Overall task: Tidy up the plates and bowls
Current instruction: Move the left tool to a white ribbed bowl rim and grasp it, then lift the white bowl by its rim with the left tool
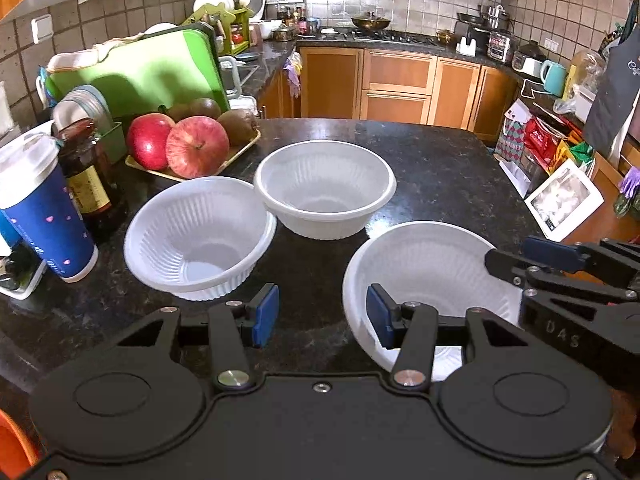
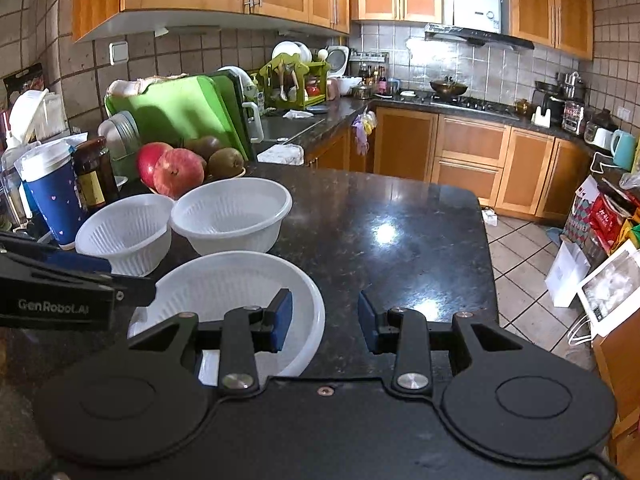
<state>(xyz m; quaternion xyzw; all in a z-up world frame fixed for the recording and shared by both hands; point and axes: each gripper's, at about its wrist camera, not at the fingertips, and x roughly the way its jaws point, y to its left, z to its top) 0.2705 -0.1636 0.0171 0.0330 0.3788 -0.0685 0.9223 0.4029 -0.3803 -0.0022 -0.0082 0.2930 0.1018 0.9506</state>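
On the counter (image 2: 400,216), both claws gape beside three white bowls (image 1: 324,188)

Three white ribbed bowls sit upright and empty on my dark counter. The near bowl (image 1: 424,280) is at lower right of my left view. The left bowl (image 1: 198,236) tilts slightly, its rim touching the far bowl (image 1: 325,188) at centre.
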